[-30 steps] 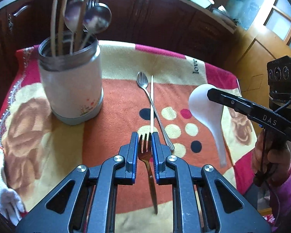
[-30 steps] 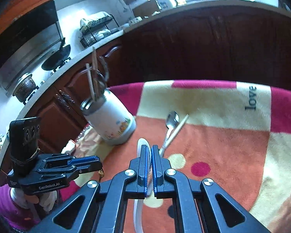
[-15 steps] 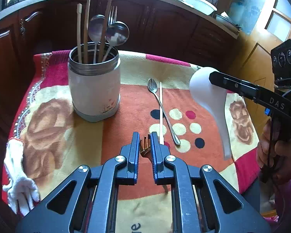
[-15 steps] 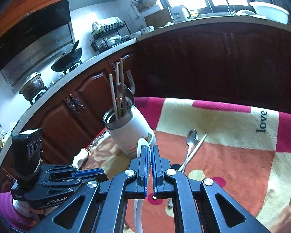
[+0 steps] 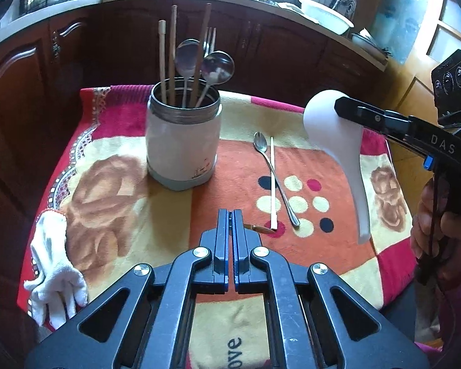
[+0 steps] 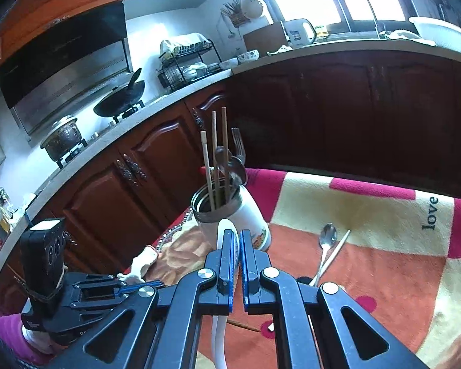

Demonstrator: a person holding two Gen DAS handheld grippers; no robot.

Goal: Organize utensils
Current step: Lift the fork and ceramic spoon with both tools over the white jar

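Note:
A white utensil holder (image 5: 182, 141) stands at the back left of the table, holding chopsticks, spoons and a fork; it also shows in the right wrist view (image 6: 233, 212). My left gripper (image 5: 232, 215) is shut on a gold fork; only its handle end (image 5: 259, 229) shows, pointing right. My right gripper (image 6: 239, 236) is shut on a white ladle (image 5: 338, 141), held in the air at the right, bowl up. A steel spoon (image 5: 275, 178) and a white chopstick (image 5: 272, 181) lie side by side on the cloth.
A patterned cloth (image 5: 113, 190) in red, orange and cream covers the table. A white glove (image 5: 53, 264) hangs at its left edge. Dark wood cabinets (image 5: 276, 52) and a counter stand close behind the table.
Both grippers have risen and pulled back from the cloth. The fork has turned in the left gripper so its handle points sideways. The ladle has lifted higher toward the holder.

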